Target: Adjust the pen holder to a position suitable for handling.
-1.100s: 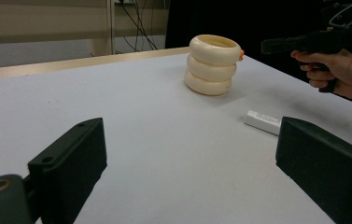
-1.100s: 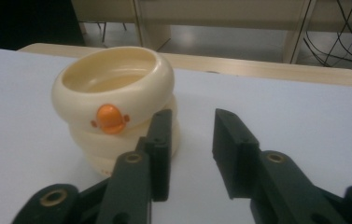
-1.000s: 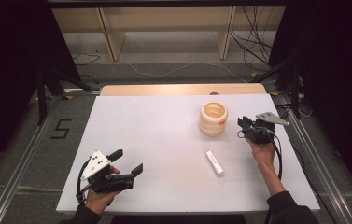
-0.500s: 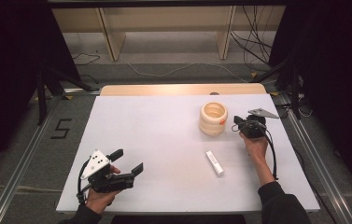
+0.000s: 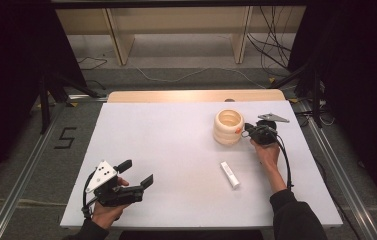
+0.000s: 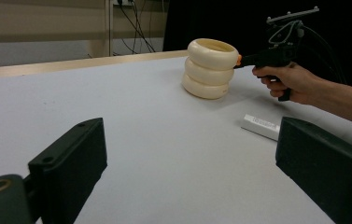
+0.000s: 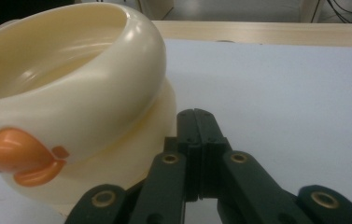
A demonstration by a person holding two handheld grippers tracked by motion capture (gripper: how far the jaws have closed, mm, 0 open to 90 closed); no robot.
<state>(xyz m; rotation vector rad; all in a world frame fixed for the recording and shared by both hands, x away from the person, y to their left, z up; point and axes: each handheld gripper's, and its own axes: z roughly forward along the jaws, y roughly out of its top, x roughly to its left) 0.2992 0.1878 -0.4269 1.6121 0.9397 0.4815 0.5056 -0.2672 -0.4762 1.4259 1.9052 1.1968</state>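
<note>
with its jaws pressed together on nothing, the right gripper (image 5: 248,131) beside the cream ringed container (image 5: 228,126) could shove it toward the table's (image 5: 166,150) far edge.

My flat white counter (image 5: 176,145) carries a cream ribbed ring-stacked plastic pot (image 5: 229,127) and, nearer me, a small white rectangular tube (image 5: 229,174).

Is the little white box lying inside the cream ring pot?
No, the white box lies flat on the table, apart from the cream ring pot.
</note>
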